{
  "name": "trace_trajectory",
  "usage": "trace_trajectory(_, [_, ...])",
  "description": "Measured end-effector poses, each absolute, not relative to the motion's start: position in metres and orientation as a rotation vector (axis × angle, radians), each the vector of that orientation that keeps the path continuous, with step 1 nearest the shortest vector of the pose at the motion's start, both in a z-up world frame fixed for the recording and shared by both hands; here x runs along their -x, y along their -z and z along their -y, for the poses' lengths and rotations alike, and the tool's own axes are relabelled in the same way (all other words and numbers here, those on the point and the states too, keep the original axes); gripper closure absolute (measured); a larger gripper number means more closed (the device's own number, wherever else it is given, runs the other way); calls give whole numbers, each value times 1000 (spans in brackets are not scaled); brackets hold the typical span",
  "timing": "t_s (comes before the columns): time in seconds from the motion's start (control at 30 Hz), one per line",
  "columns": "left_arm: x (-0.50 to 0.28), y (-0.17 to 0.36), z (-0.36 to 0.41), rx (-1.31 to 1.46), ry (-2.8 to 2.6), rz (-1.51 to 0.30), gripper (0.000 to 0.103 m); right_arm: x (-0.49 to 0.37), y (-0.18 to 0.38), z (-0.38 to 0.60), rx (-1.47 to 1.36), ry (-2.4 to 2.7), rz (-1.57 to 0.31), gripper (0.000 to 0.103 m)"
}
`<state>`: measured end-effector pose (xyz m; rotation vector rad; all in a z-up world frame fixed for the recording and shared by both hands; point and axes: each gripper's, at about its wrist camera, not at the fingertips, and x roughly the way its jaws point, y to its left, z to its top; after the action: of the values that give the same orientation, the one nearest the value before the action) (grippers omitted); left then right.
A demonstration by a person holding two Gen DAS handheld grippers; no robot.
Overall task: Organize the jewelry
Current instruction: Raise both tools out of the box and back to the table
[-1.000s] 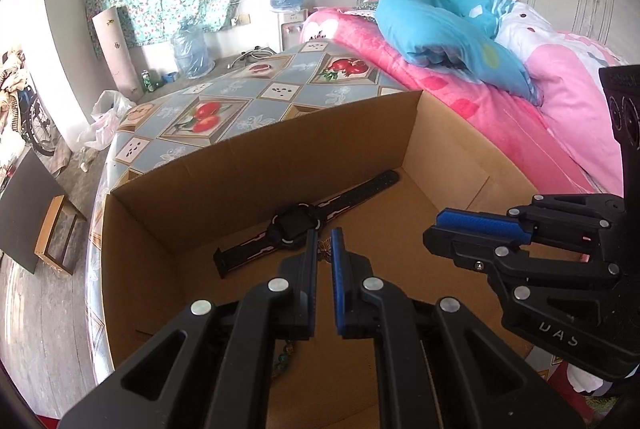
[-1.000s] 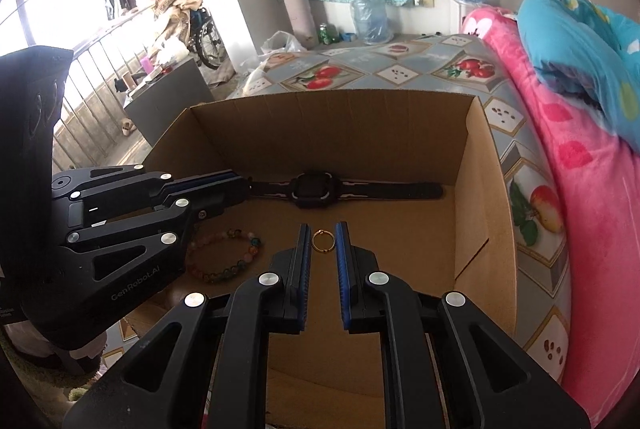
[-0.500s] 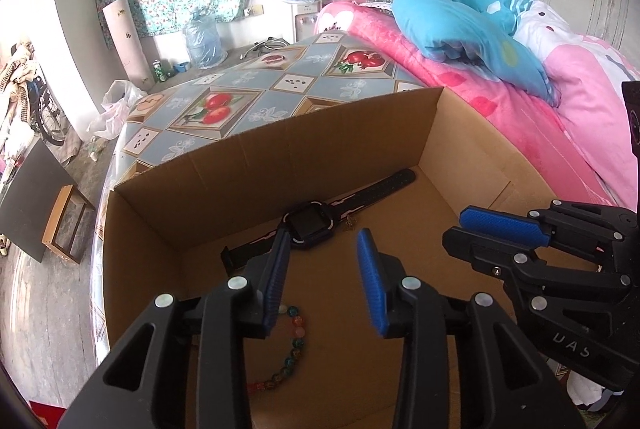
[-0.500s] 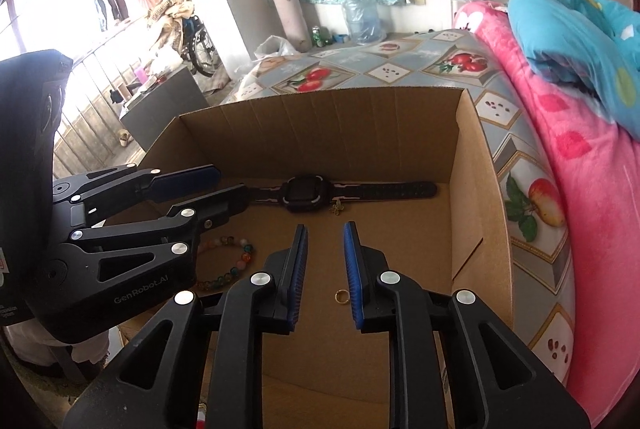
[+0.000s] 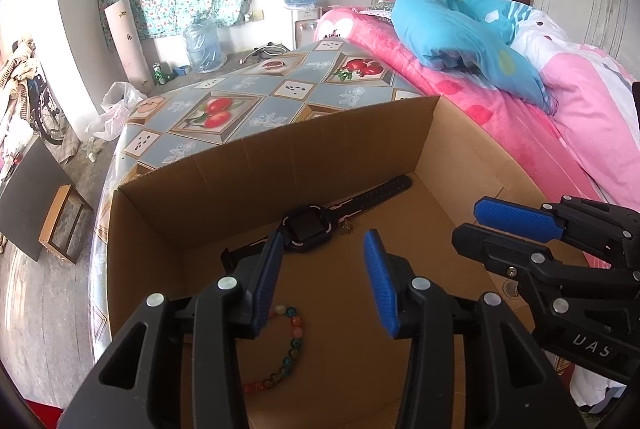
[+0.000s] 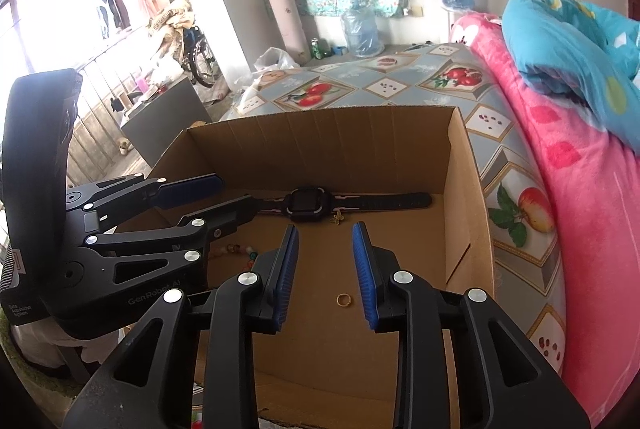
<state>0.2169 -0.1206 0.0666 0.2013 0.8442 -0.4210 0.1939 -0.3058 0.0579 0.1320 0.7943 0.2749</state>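
Inside, the cardboard box (image 6: 464, 165) carried everything, and it sat on a table with a fruit-patterned cloth (image 5: 224, 109), a pink bedspread (image 6: 580, 189) just beside its right wall. Toward the left wall of the box the left gripper (image 5: 322, 281) hung over the floor with its jaws opening and nothing between the blue pads — the beaded bracelet (image 5: 290, 345) lay on the cardboard under and just beside its left finger, partly hidden by it. Along the far wall a black watch (image 6: 306, 204) lay stretched flat, strap ends pointing to the left and right walls, its face toward the middle. Just in front of the watch, close to its right strap, sat a small gold charm (image 6: 337, 219), apart from the strap as far as could be told. Nearer the front edge and right of centre, the right gripper (image 6: 326, 261) was held over the floor, its jaws likewise opening and narrow still, gripping nothing — the gold ring (image 6: 343, 300) lay flat on the cardboard below the gap between the pads, nearer the right one and clear of both.
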Motion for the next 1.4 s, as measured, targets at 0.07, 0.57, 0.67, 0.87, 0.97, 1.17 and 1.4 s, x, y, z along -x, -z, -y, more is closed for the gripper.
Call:
trace_trajectory(0.07, [-212,-72,118,-183,431,-823,62,-191,-61,311,-148,-281,-774,75])
trace_trajectory(0.57, [-97,-114,52,-114,558,-538,56,-93,-107,348,-249,-528,-501,67])
trace_trajectory(0.67, [-70,-107,41,-111,618,-548,55,-73,-96,339,-222,-569,-539,67])
trace_trajectory(0.87, [-42,-66,47,-114,712,-695,55,-59,-46,310,-209,-564,-714,67])
trace_trajectory(0.97, [-42,-32,66,-191,684,-758,55,-63,-16,297,-220,-529,-795,67])
trace_trajectory(1.17, [-60,23,88,-328,617,-836,68,-74,11,296,-293,-508,-867,67])
trace_trajectory(1.4, [-75,35,93,-356,615,-853,78,-76,10,298,-296,-503,-875,67])
